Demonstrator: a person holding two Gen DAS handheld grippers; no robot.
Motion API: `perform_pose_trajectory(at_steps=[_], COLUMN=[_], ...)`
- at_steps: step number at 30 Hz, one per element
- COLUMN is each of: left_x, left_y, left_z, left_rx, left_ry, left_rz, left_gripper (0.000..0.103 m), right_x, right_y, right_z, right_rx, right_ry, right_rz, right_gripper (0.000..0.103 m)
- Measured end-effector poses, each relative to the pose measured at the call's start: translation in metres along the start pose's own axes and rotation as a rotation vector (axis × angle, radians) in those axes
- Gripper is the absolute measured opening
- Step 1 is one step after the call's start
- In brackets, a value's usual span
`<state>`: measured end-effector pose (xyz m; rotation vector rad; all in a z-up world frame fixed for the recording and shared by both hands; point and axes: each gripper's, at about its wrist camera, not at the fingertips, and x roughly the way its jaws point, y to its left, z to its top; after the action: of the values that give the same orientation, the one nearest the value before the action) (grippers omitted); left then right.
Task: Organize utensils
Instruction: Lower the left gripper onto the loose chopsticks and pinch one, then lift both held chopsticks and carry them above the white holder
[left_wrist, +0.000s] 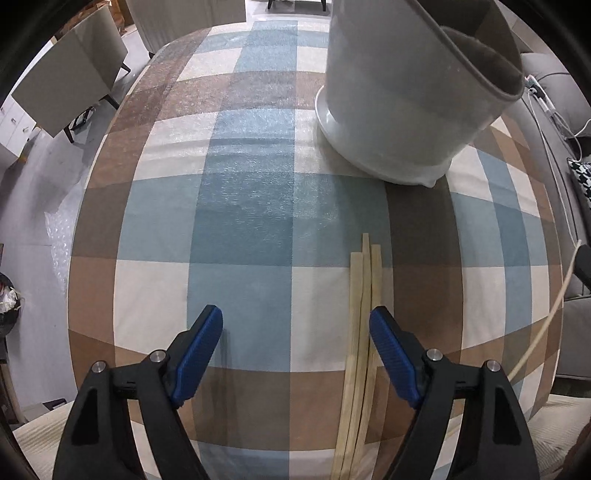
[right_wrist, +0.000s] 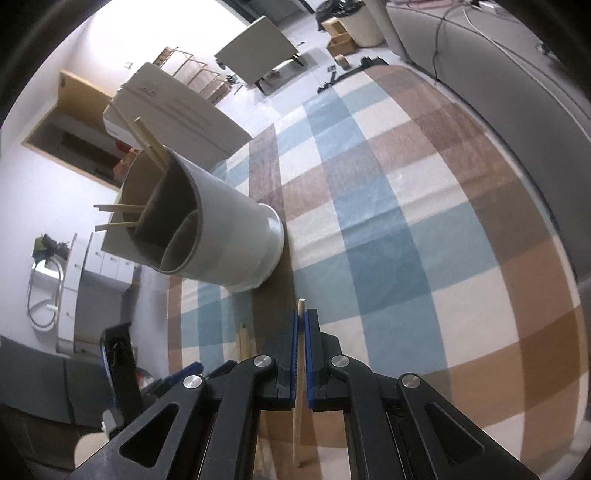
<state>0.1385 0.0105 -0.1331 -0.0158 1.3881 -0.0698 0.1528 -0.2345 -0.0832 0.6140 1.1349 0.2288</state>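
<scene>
Table w/ checked cloth: big bare stretch ahead of and left of the left gripper, nothing in the way there. Jaws wide apart, gap between them free; three loose chopsticks lie flat just inside the right-hand pad. Only tall obstacle: grey utensil holder, far right of the cloth, blocks a low pass that side. In right wrist view, chopsticks jut from holder's mouth, crowding one compartment; next compartment looks free.
</scene>
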Motion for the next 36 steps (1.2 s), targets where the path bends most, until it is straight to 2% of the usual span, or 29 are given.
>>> perform_pose_trajectory(at_steps=[4, 11, 17, 20, 22, 23, 25, 28, 31, 34, 36], left_x=[0.002, 0.007, 0.009, 0.008, 0.007, 0.005, 0.006, 0.007, 0.005, -0.010, -0.029], left_y=[0.000, 0.011, 0.001, -0.004, -0.011, -0.014, -0.024, -0.037, -0.035, -0.027, -0.020], left_z=[0.000, 0.001, 0.004, 0.011, 0.015, 0.014, 0.013, 0.011, 0.010, 0.010, 0.009], left_rx=[0.007, -0.024, 0.000, 0.003, 0.030, 0.043, 0.089, 0.149, 0.121, 0.098, 0.056], left_ry=[0.014, 0.039, 0.030, 0.013, -0.001, 0.001, 0.007, 0.012, 0.017, -0.057, -0.123], left_rz=[0.036, 0.040, 0.041, 0.041, 0.036, 0.033, 0.025, 0.035, -0.034, -0.060, -0.108], left_gripper=[0.079, 0.078, 0.074, 0.057, 0.032, 0.027, 0.004, 0.002, 0.002, 0.002, 0.002], right_x=[0.001, 0.002, 0.009, 0.011, 0.011, 0.011, 0.012, 0.013, 0.013, 0.008, 0.004], right_y=[-0.002, 0.004, 0.004, 0.005, 0.006, 0.006, 0.008, 0.010, 0.018, 0.028, 0.033], right_z=[0.002, 0.007, 0.009, 0.011, 0.013, 0.014, 0.015, 0.016, 0.015, 0.014, 0.011], right_rx=[-0.002, -0.032, -0.033, -0.043, -0.048, -0.052, -0.060, -0.071, -0.106, -0.155, -0.176], right_ry=[0.000, -0.003, 0.010, 0.011, 0.010, 0.010, 0.006, 0.011, 0.009, -0.009, -0.027], right_rz=[0.003, 0.007, 0.006, 0.007, 0.015, 0.017, 0.024, 0.033, 0.031, 0.026, 0.023], right_gripper=[0.003, 0.003, 0.003, 0.003, 0.003, 0.003, 0.003, 0.003, 0.003, 0.003, 0.003])
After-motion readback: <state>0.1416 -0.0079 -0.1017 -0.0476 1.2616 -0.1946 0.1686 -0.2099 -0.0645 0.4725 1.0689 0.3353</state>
